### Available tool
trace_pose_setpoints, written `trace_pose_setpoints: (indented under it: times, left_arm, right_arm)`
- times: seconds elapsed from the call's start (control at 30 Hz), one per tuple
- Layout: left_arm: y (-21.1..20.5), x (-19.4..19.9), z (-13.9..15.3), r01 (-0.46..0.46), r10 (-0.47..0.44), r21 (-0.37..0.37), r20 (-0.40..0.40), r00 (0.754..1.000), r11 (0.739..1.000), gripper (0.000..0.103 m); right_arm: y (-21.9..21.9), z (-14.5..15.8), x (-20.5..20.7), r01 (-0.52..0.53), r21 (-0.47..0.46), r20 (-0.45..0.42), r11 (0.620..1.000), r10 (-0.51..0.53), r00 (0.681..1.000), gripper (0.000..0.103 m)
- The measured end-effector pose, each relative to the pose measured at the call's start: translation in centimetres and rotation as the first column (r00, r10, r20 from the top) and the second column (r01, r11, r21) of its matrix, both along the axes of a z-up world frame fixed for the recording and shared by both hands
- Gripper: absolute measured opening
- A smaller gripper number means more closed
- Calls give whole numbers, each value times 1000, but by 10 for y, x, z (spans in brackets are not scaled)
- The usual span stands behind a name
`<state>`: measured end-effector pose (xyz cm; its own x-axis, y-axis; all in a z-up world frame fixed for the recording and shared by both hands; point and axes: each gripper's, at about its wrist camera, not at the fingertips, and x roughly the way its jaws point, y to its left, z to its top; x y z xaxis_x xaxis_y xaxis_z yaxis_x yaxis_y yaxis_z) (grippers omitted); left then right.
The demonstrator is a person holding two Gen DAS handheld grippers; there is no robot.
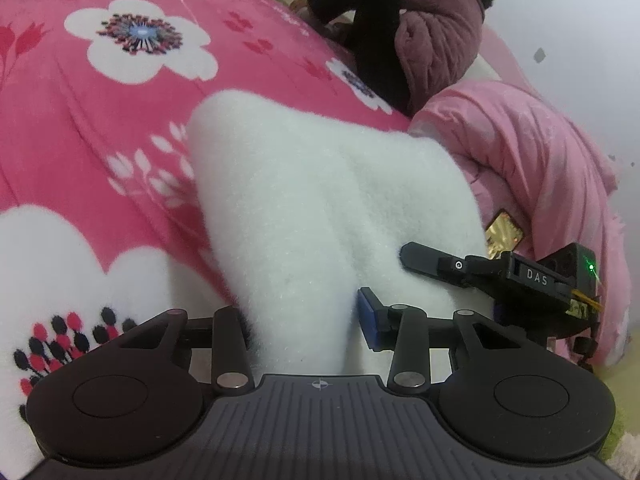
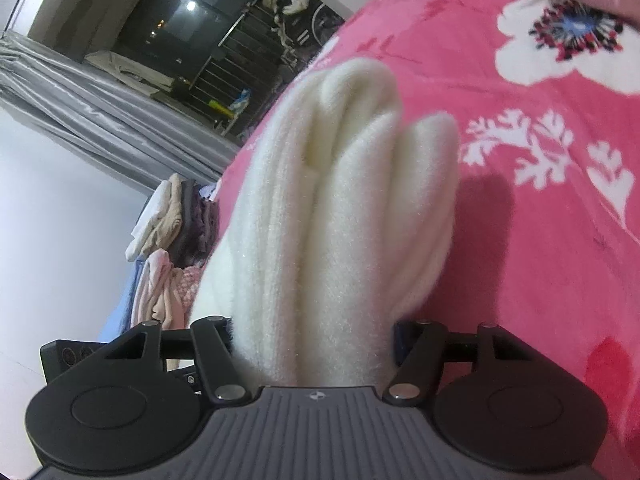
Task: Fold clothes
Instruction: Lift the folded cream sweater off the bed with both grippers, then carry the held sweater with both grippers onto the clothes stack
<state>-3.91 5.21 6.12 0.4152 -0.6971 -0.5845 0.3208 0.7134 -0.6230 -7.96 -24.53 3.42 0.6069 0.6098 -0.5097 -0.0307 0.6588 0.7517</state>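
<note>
Pink flowered bed (image 1: 100, 128) (white fleece garment (image 1: 320, 200), pink quilt (image 1: 540, 152), seated person (image 1: 420, 28))

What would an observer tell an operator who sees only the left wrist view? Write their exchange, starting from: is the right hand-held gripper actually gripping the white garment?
Observer: Yes. The right hand-held gripper is closed on thick bunched folds of the white fleece garment.
Operator: What lies past the garment on that side?
Observer: A pile of folded clothes, at the bed's edge.
Operator: And beyond that?
Observer: Grey curtains beside a dark window.
</note>
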Motion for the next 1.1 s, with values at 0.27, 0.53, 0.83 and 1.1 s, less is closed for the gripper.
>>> trace_pose_setpoints:
  times: [0.27, 0.53, 0.83, 1.1]
  left_arm:
    - [15, -16, 48, -41, 39, 10, 113, 993, 999, 39]
    - [69, -42, 121, -173, 167, 13, 208, 964, 985, 39]
    - [161, -85, 220, -396, 354, 81, 315, 881, 915, 39]
    - [255, -92, 269, -596, 542, 188, 271, 796, 781, 39]
  right_arm:
    - [12, 51, -9, -19, -33, 119, 999, 23, 993, 66]
    - [68, 119, 11, -135, -20, 229, 991, 136, 964, 66]
    - [181, 205, 44, -372, 63, 310, 926, 336, 889, 66]
    - [318, 218, 95, -542, 202, 269, 816, 486, 832, 66]
